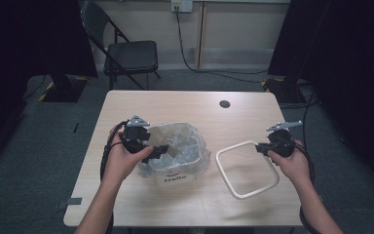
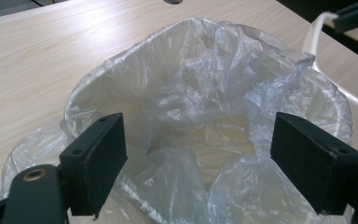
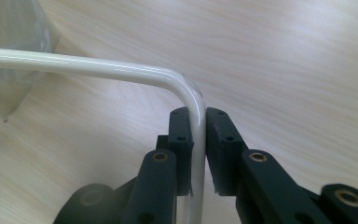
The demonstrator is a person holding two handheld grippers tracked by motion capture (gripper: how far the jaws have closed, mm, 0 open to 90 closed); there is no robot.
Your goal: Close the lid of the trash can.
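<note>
Wooden table: bag-lined bin empty; right tongs grip white frame.

Both forearms are bare, with no sleeves showing. The left gripper is black, topped by a grey three-cornered plate, and a black cable loops from it beside the wrist. Its jaws are flat black pads with small screw holes and a brass-coloured pivot pin. The right gripper is black too, with a grey plate, brass pins and a trailing cable.
</note>
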